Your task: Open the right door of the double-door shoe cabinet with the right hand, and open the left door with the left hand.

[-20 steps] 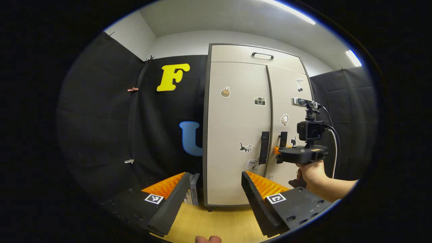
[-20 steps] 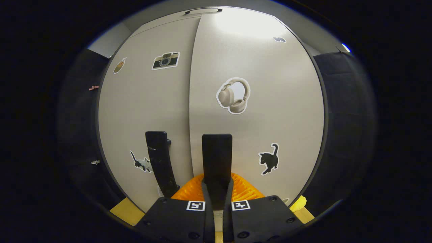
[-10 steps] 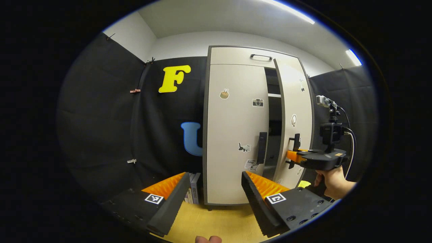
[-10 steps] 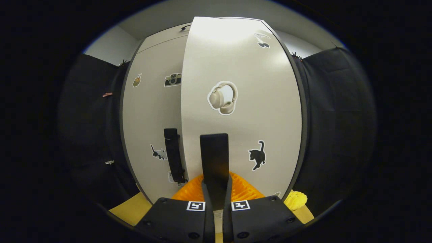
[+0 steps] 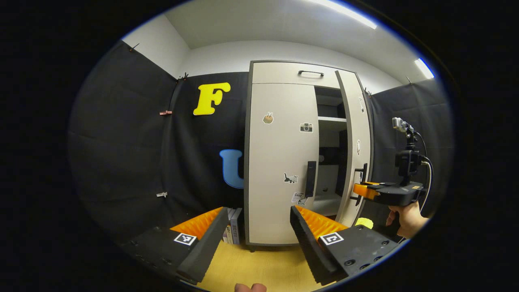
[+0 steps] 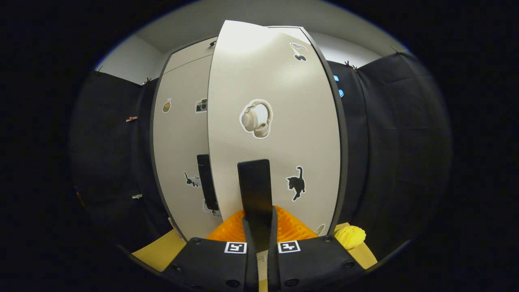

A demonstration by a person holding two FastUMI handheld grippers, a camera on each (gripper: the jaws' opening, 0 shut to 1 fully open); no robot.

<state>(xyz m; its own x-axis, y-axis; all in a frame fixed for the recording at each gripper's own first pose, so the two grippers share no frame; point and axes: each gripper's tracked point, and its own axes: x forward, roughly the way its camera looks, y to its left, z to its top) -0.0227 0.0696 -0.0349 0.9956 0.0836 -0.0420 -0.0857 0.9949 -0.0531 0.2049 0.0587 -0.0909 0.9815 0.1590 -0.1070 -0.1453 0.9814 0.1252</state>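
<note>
The beige shoe cabinet (image 5: 279, 73) stands ahead with its left door (image 5: 279, 162) closed, its black handle (image 5: 310, 179) near the inner edge. The right door (image 5: 353, 146) is swung out about halfway, and shelves show behind it. My right gripper (image 6: 259, 221) is shut on the right door's black handle (image 6: 254, 186), with the door face (image 6: 275, 121) close in front. In the left gripper view that gripper (image 5: 361, 190) hangs at the door's edge, held by a hand (image 5: 403, 217). My left gripper (image 5: 257, 225) is open, well back from the cabinet and below the left handle.
Books (image 5: 232, 232) stand on the wooden floor (image 5: 259, 267) left of the cabinet. A yellow object (image 6: 349, 237) lies on the floor by the cabinet's right side. Black cloth walls close in on both sides. A top compartment with a black handle (image 5: 311, 73) sits above the doors.
The right door went from closed to about half open, pulled by my right gripper, which moved right and back with the handle. My left gripper stayed put and open.
</note>
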